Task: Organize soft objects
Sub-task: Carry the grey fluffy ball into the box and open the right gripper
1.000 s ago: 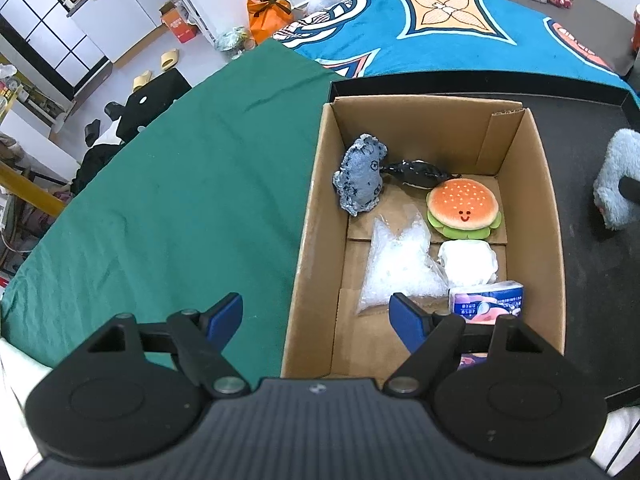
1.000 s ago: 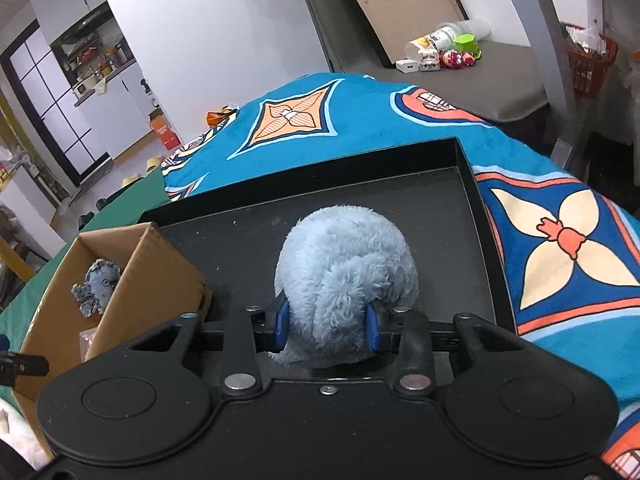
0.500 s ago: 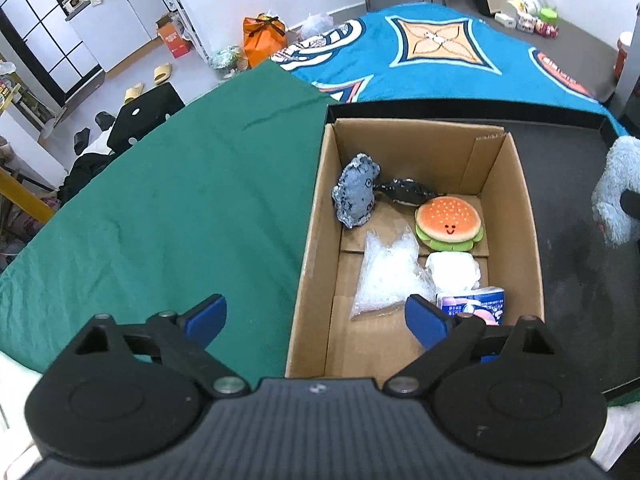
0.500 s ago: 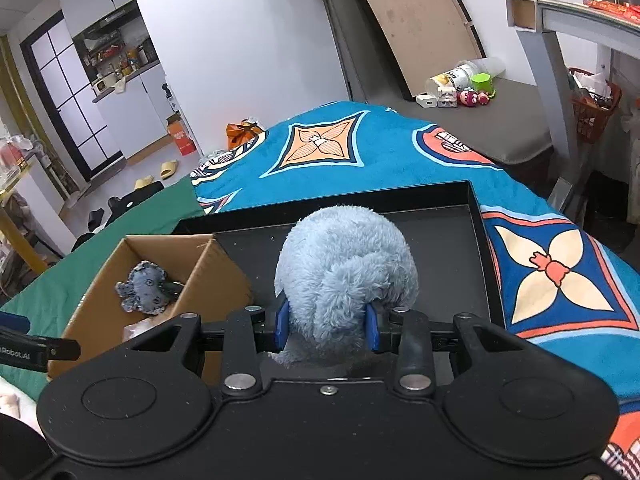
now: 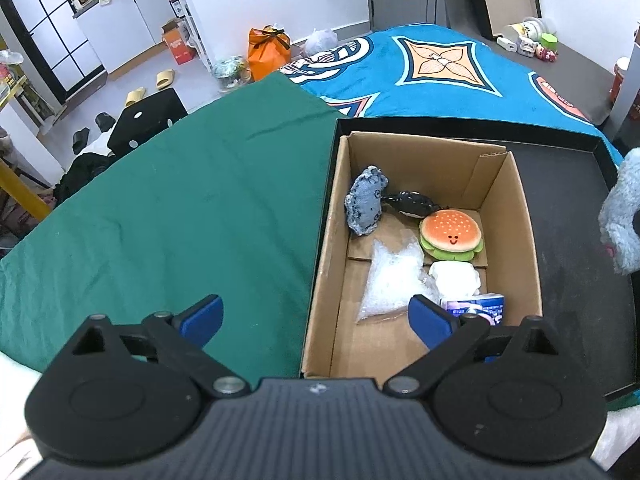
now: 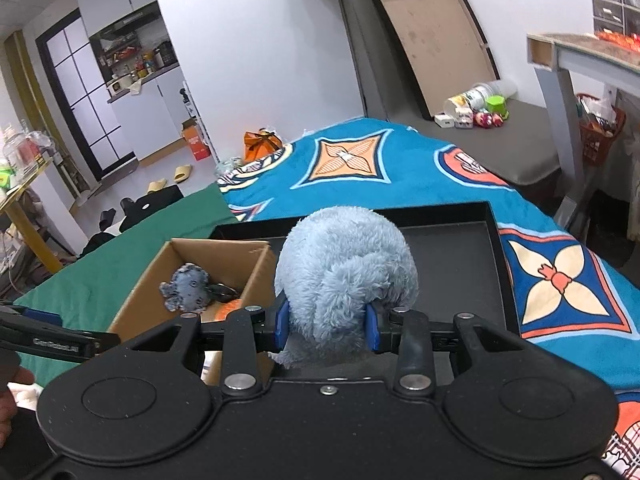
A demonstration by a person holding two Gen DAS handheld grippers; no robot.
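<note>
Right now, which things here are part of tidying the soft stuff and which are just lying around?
Part of the job:
- fluffy blue plush, clamped in the right gripper
- cardboard box
- burger plush, grey-blue plush in it
- black tray

Just lying about:
- orange bag
- slippers
- toys

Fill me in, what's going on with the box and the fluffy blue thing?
A person is sorting soft items into the cardboard box with two hand-held grippers. The right hand-held gripper is clamped on the fluffy blue plush, held above the black tray beside the box. The left hand-held gripper is empty over the box's near edge; its jaws have just been opening and now stand wide. Already in the box: burger plush, grey-blue plush, a clear plastic bag and a tissue pack.
</note>
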